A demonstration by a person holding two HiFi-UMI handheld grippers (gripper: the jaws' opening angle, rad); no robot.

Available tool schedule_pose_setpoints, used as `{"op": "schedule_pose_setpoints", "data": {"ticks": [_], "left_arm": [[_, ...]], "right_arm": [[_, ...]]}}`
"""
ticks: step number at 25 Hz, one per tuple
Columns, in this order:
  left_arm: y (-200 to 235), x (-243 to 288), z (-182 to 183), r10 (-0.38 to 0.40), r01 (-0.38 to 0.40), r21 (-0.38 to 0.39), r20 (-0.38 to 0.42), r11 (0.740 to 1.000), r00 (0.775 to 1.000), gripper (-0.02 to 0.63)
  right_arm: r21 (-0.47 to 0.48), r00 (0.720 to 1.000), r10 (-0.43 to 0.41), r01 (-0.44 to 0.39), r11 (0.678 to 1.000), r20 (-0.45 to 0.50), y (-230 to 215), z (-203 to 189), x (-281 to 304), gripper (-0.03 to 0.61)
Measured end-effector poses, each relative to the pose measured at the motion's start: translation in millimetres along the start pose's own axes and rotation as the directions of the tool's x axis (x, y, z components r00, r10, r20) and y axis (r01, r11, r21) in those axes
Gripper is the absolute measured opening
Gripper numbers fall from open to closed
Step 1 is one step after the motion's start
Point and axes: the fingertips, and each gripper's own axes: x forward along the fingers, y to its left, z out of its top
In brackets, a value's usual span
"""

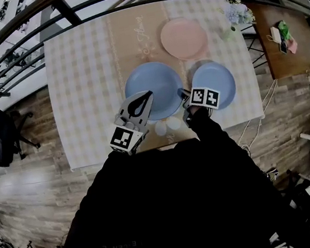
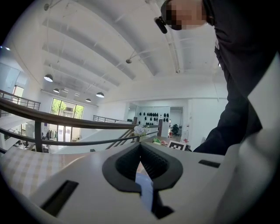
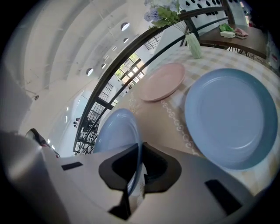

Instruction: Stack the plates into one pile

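The person's dark sleeve (image 1: 216, 140) ends at the right gripper (image 3: 140, 148). Its jaws are clamped on the right rim of the large blue plate (image 1: 153, 89). The left gripper (image 2: 140, 148), jaws together and empty, hangs over that plate's near edge. Grip firmly and support the plate's free side. Clear the small blue plate (image 1: 216, 84) just right of it. The pink plate (image 1: 184, 38) lies beyond.

Black long-sleeved top (image 1: 174, 205), white left tool (image 1: 149, 94), white right tool (image 3: 140, 146), black pads (image 2: 124, 164), black-and-white marker cubes (image 1: 204, 97)
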Motion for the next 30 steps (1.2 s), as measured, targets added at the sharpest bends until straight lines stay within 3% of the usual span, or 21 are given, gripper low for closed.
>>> {"op": "schedule_pose_setpoints", "data": {"ticks": [18, 30], "left_arm": [[-78, 105, 0, -0.062, 0.062, -0.015, -0.003, 0.998, 0.998, 0.014], [-111, 158, -7, -0.093, 0.093, -0.001, -0.037, 0.996, 0.995, 0.014]], "right_arm": [[0.144, 0.995, -0.051, 0.038, 0.989, 0.088, -138, 54, -90, 0.031], [0.218, 0.987, -0.085, 0.055, 0.974, 0.133, -215, 69, -127, 0.031]]}}
